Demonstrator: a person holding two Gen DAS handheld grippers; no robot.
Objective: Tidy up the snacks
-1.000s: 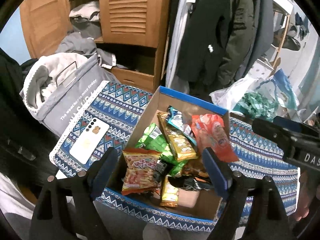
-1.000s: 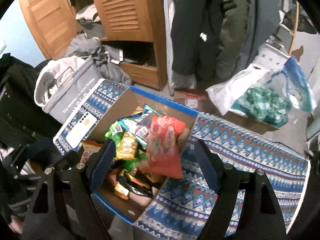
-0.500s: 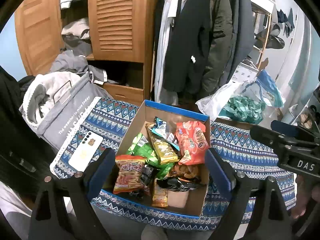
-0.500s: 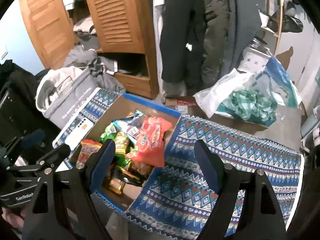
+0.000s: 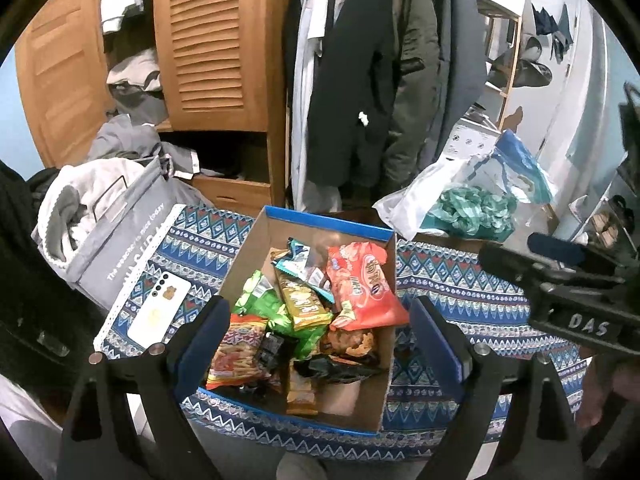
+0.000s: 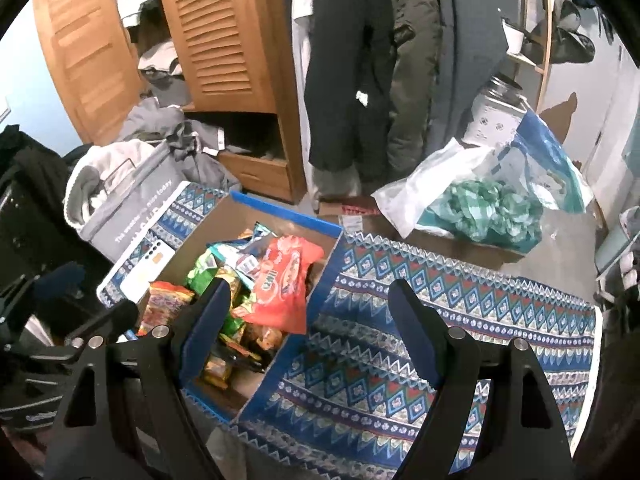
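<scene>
My left gripper [image 5: 320, 336]: jaws spread wide and empty, blue-padded fingers [image 5: 208, 340] framing the cardboard box [image 5: 320, 222] from above; it touches nothing.
My right gripper [image 6: 308, 320]: jaws likewise apart and empty, hovering over the box's right wall and the bare cloth beside it.
Seen from the left wrist only: my right gripper's black body [image 5: 576, 304], lettered "DAS", at the right edge.
Seen from the right wrist only: my left gripper's dark body [image 6: 60, 320], low at the left edge.
Box: open, brown card inside, blue rim, resting on the patterned cloth [image 6: 460, 312].
Snacks: glossy crinkled packets heaped inside the box; a red-orange bag [image 5: 362, 288] leans at the right, a yellow packet [image 5: 302, 300] and green packet [image 5: 264, 304] lie in the middle, an orange striped bag [image 5: 236, 352] at the near left.
Cloth: blue, white and red zigzag weave.
White phone [image 5: 160, 312]: flat on the cloth, just left of the box.
Grey fabric bin [image 5: 116, 240]: beyond the phone, holding pale clothes.
Plastic bag [image 6: 480, 196]: translucent, teal contents, beyond the cloth.
Wardrobe [image 5: 216, 40]: slatted wood, dark coats [image 5: 360, 60] hanging alongside.
</scene>
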